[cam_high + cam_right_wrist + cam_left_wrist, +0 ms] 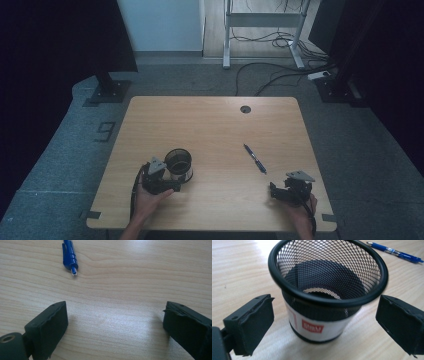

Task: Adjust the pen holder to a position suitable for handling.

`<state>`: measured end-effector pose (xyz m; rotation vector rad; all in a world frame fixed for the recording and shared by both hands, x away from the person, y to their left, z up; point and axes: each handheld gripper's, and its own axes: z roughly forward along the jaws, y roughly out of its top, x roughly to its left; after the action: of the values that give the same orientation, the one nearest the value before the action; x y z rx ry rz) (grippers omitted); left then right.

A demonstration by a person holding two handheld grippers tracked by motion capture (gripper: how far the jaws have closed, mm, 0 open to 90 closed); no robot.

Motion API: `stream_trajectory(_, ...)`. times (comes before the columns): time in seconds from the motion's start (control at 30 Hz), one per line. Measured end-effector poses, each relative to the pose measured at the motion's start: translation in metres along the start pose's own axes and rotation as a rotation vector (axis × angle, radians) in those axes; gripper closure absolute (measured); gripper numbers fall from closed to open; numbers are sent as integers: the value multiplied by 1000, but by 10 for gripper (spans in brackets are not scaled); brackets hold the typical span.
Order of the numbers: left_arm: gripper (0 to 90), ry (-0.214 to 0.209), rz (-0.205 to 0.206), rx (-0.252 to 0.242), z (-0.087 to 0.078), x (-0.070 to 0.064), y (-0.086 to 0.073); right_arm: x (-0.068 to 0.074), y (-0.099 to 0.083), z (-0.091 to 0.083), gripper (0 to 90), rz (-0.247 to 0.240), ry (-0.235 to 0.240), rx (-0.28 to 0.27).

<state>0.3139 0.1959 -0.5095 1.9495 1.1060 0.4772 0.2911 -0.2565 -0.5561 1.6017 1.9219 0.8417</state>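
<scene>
The upright black mesh cup (327, 290) with a white label stands between the wide-spread left gripper (324, 322), a blue pen (255, 158) well apart by the equally wide right gripper (115, 325).

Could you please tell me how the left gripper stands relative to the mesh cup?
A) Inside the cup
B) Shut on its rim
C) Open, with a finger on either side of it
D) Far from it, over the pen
C: the left gripper is open, its fingers flanking the cup without touching it.

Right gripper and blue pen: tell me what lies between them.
Nothing: in the right gripper view, bare wooden table separates the open right gripper from the blue pen.
</scene>
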Motion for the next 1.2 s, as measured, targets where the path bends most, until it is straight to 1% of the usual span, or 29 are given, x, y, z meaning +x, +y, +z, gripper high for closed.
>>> stream_trajectory(0.03, 18, 0, 0, 0, 0, 0, 0, 0, 0, 0, 53, 0, 0, 0)
stream_trajectory(0.07, 15, 2, 6, -5, 5, 0, 1, 0, 0, 0, 53, 0, 0, 0)
stream_trajectory(0.13, 19, 5, 3, -6, 9, 0, 2, 0, 0, 0, 53, 0, 0, 0)
stream_trajectory(0.23, 20, 9, 4, -20, 16, 0, 4, 0, 0, 0, 53, 0, 0, 0)
stream_trajectory(0.3, 21, 7, 5, -24, 18, 0, 4, 0, 0, 0, 53, 0, 0, 0)
stream_trajectory(0.33, 24, 6, 14, -35, 22, -1, 4, 0, 0, 0, 53, 0, 0, 0)
stream_trajectory(0.43, 64, 6, 13, -42, 24, -1, 4, 0, 0, 0, 54, 0, 0, 0)
stream_trajectory(0.47, 84, 12, 22, -48, 26, -1, 3, 0, 0, 0, 54, 0, 0, 0)
stream_trajectory(0.63, 92, 15, 36, -53, 25, -1, 2, 0, 0, 0, 56, 1, -1, -1)
stream_trajectory(0.83, 95, 14, 34, -66, 21, -1, 0, 0, 0, 0, 59, 1, -1, -2)
stream_trajectory(0.87, 95, 19, 35, -76, 19, -1, -1, 0, 0, 0, 60, 1, -1, -2)
stream_trajectory(0.9, 95, 15, 29, -81, 16, 0, -1, 0, 0, 0, 60, 1, -1, -2)
stream_trajectory(1.03, 95, 19, 26, -87, 11, 3, -2, 0, 0, 0, 62, 1, -1, -2)
stream_trajectory(1.07, 96, 19, 18, -97, 6, 5, -2, 0, 0, 0, 65, 1, -3, -3)
stream_trajectory(1.17, 96, 22, 14, -106, 2, 6, -2, 0, 0, 0, 67, 1, -4, -3)
stream_trajectory(1.2, 96, 18, 9, -114, -2, 8, -2, 0, 0, 0, 68, 1, -5, -4)
